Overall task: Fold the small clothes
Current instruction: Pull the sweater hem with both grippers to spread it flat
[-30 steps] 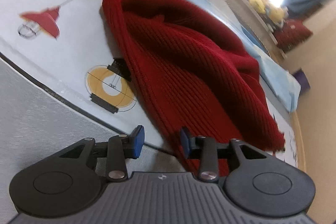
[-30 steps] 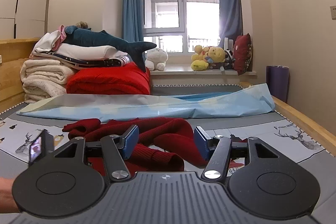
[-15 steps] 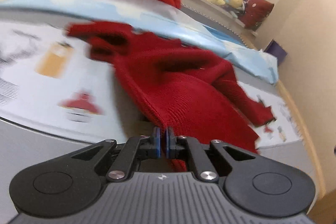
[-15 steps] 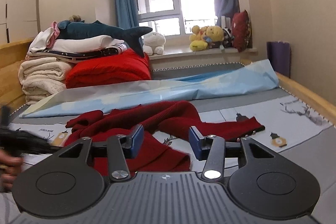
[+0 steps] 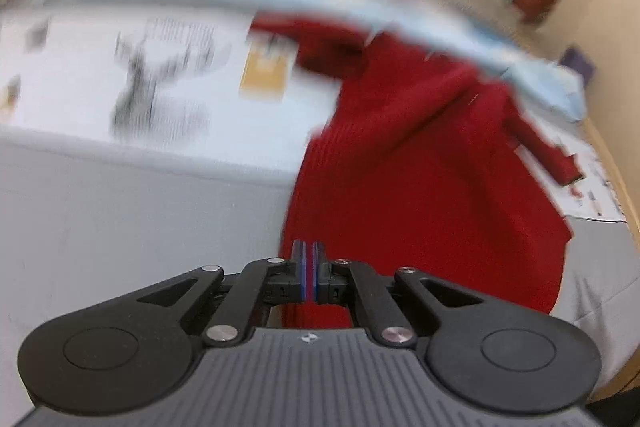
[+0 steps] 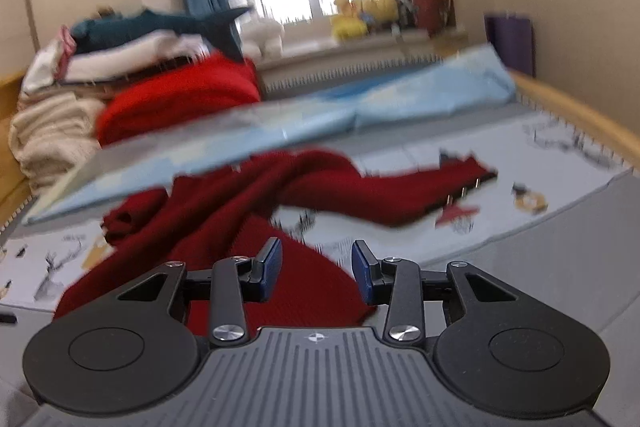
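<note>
Across the printed play mat [image 6: 560,155] on the bed lies our red knit sweater [image 6: 248,203], rumpled, with one sleeve [image 6: 452,179] flung out to the right and the other bunched at the far left. Its near hem hangs toward us, and that is where we work, since a fold needs the garment first pulled flat from an edge.

We have the left gripper [image 5: 308,269] clenched on that hem: in the left wrist view its blue pads are pressed together with a thin line of red cloth between them, and the sweater [image 5: 420,167] spreads away from the jaws in one broad sheet. We judge the hold is taken at the left corner of the hem so that the body can be drawn taut.

Our right gripper [image 6: 316,273] hovers over the nearer part of the same knit, jaws released and well apart, with nothing between them. We judge it is lined up to take the opposite part of the hem, so that both hands can spread the garment. Both views are smeared with motion, so finer creases cannot be told.

Beyond the sweater a pale blue sheet [image 6: 400,103] lies across the bed. Behind it to the left stands a pile of folded bedding [image 6: 52,131] with a red blanket [image 6: 180,103] and a plush shark [image 6: 160,25], stacked out of the way. Soft toys [image 6: 360,15] sit on the windowsill.
</note>
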`<state>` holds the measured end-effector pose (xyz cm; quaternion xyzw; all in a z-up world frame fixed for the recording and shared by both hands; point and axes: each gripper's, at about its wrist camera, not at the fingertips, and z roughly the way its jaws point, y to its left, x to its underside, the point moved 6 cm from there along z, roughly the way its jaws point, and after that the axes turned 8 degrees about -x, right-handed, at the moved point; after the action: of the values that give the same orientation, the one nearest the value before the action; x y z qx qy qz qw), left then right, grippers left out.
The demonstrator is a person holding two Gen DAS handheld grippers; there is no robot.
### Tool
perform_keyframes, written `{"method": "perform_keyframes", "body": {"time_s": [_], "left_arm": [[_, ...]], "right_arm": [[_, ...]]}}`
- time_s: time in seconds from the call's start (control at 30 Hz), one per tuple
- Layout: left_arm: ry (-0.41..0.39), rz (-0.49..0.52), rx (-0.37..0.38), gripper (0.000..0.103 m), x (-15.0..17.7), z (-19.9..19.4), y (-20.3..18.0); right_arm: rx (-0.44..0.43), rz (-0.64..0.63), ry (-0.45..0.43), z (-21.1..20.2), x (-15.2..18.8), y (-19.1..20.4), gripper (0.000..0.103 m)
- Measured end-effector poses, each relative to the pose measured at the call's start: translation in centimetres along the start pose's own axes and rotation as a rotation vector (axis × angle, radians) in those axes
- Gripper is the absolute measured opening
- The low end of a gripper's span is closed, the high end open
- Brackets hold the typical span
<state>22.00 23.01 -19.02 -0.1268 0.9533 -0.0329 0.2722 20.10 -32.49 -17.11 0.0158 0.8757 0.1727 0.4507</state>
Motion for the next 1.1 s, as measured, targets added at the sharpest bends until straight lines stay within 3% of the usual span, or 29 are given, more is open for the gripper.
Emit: {"method": "perform_keyframes", "body": {"time_s": [0.03,0.1,0.13,0.3,0.43,0.6,0.67,0.7,0.73,0.83,0.9,0.93,1.1], "left_arm": [[0.003,-0.006,0.021,0.006,-0.2,0.2,0.0],[0.009,0.014,0.037,0.03,-0.4,0.6,-0.6],[0.012,0.017,0.027,0.034,-0.4,0.9,-0.6],[0.128,-0.009,0.0,0.036,0.9,3.4,-0.2],[0.16,0.025,-0.035,0.04,1.3,5.0,-0.1],[0.179,-0.034,-0.059,0.04,1.0,6.2,0.0],[0.178,-0.034,-0.069,0.04,0.5,6.4,-0.6],[0.174,-0.031,-0.074,0.04,0.2,6.5,-1.1],[0.169,-0.028,-0.08,0.04,0.1,6.7,-1.5],[0.186,-0.005,-0.125,0.035,0.4,7.3,-2.4],[0.182,0.029,-0.146,0.012,0.5,7.2,-2.9],[0.177,0.04,-0.144,0.008,0.5,6.9,-3.0],[0.104,0.044,-0.055,0.007,0.0,3.3,-3.7]], "right_arm": [[0.008,-0.004,0.027,1.1,0.2,-0.2,0.04],[0.003,0.003,0.075,3.4,0.5,-0.5,0.04],[0.0,0.011,0.098,4.5,0.7,-0.5,0.041],[0.033,0.014,0.218,10.2,2.5,-1.8,0.047],[0.079,0.02,0.289,13.7,4.0,-3.3,0.05],[0.116,0.007,0.347,16.3,5.2,-4.6,0.05],[0.113,-0.028,0.36,16.9,5.5,-4.3,0.038],[0.108,-0.05,0.363,16.9,5.6,-4.0,0.02],[0.113,-0.06,0.361,16.9,5.4,-4.0,0.008],[0.092,-0.018,0.301,15.6,3.8,-3.8,0.007],[0.072,0.004,0.224,13.7,2.0,-3.2,0.006],[0.06,0.017,0.187,12.5,1.0,-3.0,0.006],[-0.014,0.034,-0.006,3.8,-3.6,-0.3,0.005]]}}
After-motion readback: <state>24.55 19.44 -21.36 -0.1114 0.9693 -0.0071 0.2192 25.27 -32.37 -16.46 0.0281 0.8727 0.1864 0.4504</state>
